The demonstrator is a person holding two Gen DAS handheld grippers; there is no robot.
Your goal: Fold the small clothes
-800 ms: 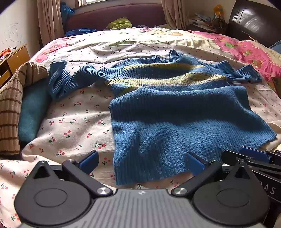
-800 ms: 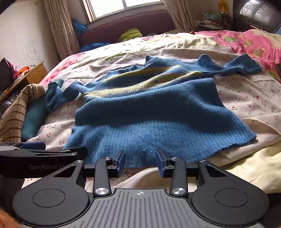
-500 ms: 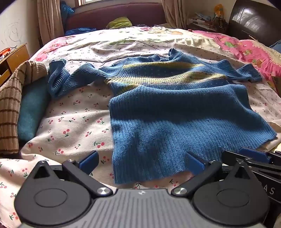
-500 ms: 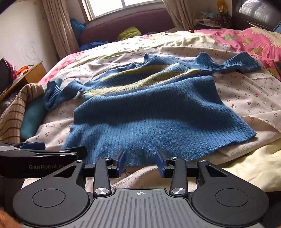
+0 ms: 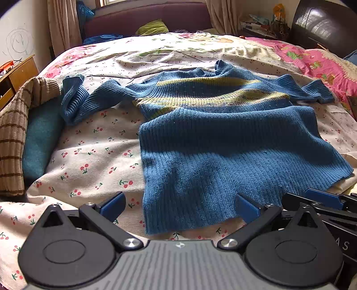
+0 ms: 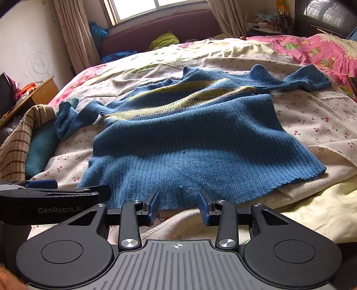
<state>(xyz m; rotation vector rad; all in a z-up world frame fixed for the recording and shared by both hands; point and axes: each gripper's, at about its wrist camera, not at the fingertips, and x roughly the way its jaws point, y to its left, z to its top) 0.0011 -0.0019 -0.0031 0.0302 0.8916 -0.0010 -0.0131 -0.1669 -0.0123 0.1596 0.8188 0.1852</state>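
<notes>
A blue knit sweater with yellow stripes lies spread on the cherry-print bedsheet, its hem nearest me and both sleeves out to the sides. It also shows in the right wrist view. My left gripper is wide open and empty, just short of the hem's left corner. My right gripper is partly open and empty, just short of the hem's middle. Each gripper shows at the edge of the other's view.
A brown striped garment and a teal one lie at the bed's left edge. A pink floral quilt covers the far right. A wooden nightstand stands at the left. A maroon headboard and window curtains are behind.
Both grippers have drawn back and risen slightly, so the sweater sits a little farther away. The sweater has not moved. Neither jaw opening has changed.
</notes>
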